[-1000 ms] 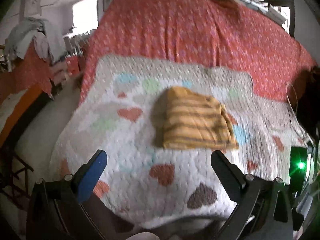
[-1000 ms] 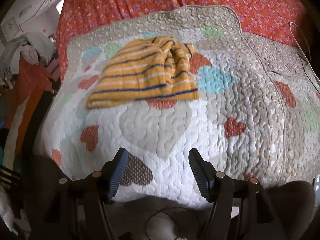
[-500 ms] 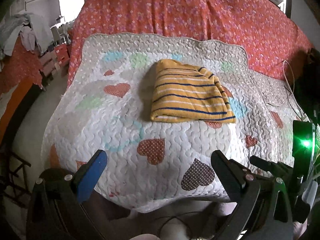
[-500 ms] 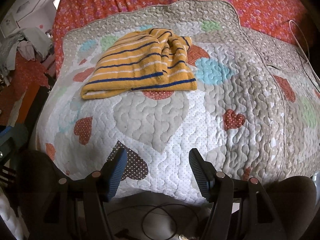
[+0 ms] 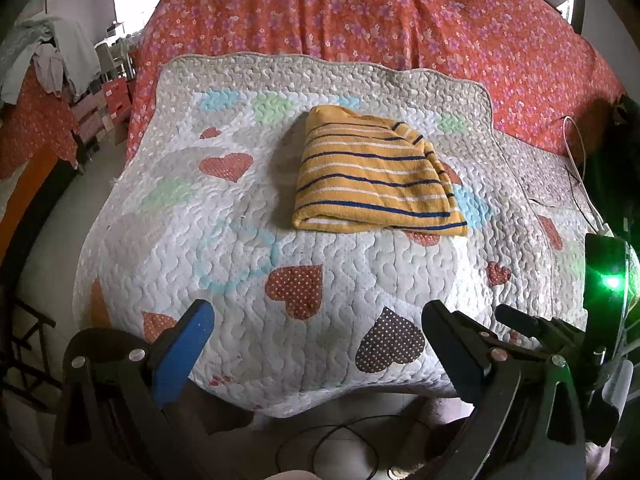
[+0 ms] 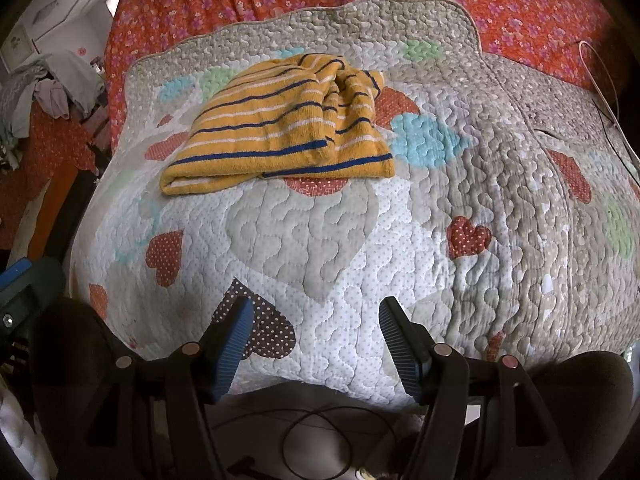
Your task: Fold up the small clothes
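A small yellow garment with blue and white stripes (image 5: pixel 372 176) lies folded on the heart-patterned quilt (image 5: pixel 248 240); it also shows in the right wrist view (image 6: pixel 280 124), upper left. My left gripper (image 5: pixel 316 316) is open and empty, hovering at the quilt's near edge, well short of the garment. My right gripper (image 6: pixel 316 312) is open and empty too, over the quilt's front edge, below and right of the garment. The right gripper's body with a green light (image 5: pixel 608 280) shows at the right of the left wrist view.
The quilt lies on an orange floral bedspread (image 5: pixel 400 16). A white cable (image 6: pixel 604 84) runs along the bed's right side. A black cable (image 6: pixel 340 440) loops on the floor below. Piled clothes (image 5: pixel 48 56) and boxes stand at the far left.
Both grippers have drawn back and risen from the garment, so more of the quilt's front edge and the floor shows. The garment lies still. Both grippers stay open.
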The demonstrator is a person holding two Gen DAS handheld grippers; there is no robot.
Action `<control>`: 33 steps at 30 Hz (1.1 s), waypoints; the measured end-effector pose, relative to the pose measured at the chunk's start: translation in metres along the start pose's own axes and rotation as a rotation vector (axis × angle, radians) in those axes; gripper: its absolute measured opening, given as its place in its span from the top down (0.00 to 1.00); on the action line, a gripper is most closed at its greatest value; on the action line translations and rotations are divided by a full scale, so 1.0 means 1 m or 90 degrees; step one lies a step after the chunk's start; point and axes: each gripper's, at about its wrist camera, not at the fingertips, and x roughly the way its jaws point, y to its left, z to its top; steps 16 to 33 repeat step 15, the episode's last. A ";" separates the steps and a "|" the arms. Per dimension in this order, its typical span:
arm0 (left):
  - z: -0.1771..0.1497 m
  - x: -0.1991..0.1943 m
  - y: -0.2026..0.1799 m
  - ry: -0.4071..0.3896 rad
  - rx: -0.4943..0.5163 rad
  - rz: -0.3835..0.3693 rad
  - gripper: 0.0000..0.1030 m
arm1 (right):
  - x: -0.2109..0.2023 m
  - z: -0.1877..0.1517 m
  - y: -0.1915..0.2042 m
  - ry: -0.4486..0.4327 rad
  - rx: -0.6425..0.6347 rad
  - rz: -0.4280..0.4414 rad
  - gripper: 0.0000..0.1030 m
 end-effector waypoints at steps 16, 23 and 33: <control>-0.006 0.014 0.004 0.036 -0.006 -0.005 0.00 | 0.010 0.000 0.006 0.018 -0.008 0.003 0.30; -0.006 0.014 0.004 0.036 -0.006 -0.005 0.00 | 0.010 0.000 0.006 0.018 -0.008 0.003 0.30; -0.006 0.014 0.004 0.036 -0.006 -0.005 0.00 | 0.010 0.000 0.006 0.018 -0.008 0.003 0.30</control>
